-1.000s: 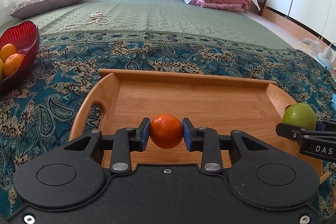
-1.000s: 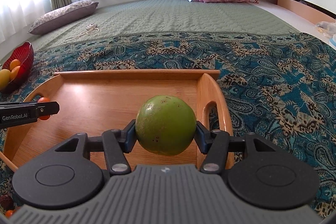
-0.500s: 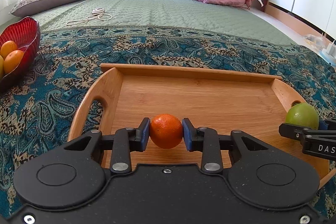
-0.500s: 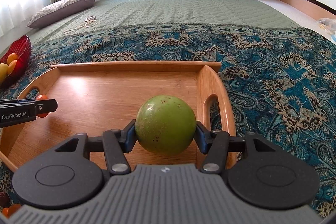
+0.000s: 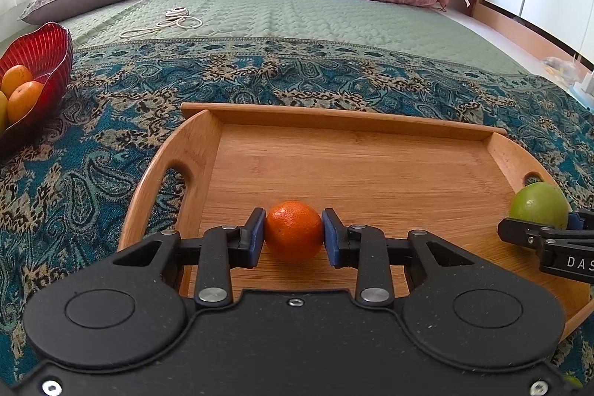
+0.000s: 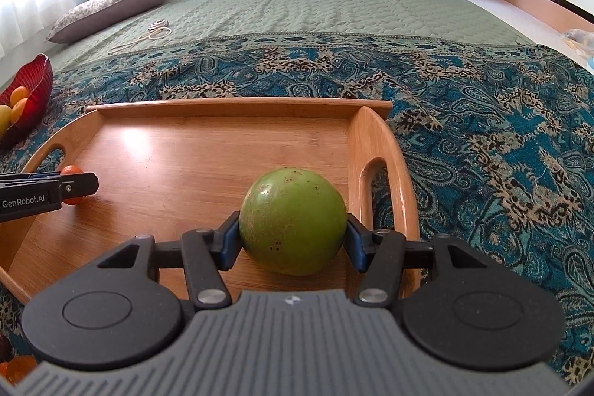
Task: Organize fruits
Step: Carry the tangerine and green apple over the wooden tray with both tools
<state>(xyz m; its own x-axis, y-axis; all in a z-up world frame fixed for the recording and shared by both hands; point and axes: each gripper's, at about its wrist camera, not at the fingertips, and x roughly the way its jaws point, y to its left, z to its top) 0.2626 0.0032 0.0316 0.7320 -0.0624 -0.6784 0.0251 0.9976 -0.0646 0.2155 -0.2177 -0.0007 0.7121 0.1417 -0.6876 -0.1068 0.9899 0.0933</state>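
- Our left gripper (image 5: 293,232) pinches an orange (image 5: 293,231) over the wooden tray (image 5: 371,169).
- Our right gripper (image 6: 293,225) clamps a green fruit (image 6: 292,219); the red bowl (image 5: 41,51) is cut off at frame's edge.

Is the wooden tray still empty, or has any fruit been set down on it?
Cannot tell. The wooden tray shows bare boards; the orange and green fruit sit low over it, each clamped in a gripper, contact unclear.

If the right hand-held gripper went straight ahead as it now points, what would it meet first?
Probably the far wall of the wooden tray. The right hand-held gripper, shut on the green fruit, faces bare tray floor before that; its height is hard to judge.
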